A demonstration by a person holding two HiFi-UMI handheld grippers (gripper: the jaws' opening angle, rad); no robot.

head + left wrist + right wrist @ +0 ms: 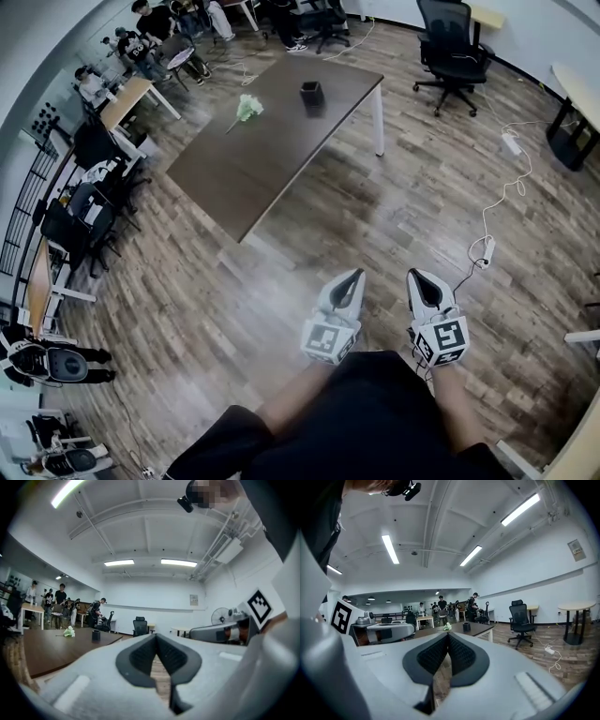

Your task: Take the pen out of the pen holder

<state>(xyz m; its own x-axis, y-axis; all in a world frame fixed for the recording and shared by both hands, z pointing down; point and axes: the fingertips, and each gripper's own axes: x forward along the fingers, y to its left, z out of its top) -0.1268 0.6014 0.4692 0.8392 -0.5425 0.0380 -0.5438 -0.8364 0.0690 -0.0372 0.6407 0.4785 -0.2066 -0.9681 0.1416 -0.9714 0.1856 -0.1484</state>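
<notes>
We carry the left gripper (pixel 352 277) and right gripper (pixel 418 277) level before us, both closed and empty, since the table (pixel 234 178) is well off and nothing is in reach. The holder (pixel 311 93) stands near its far end; we cannot make out the pen

Matt pen holder (pixel 311 94), smooth table (pixel 246 178), wood-plank floor (pixel 394 234).

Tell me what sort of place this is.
Most likely an open-plan office or lab workroom: a long dark brown rectangular table on a wood-plank floor, a black wheeled office chair, and people gathered at light wooden desks along the wall.
</notes>
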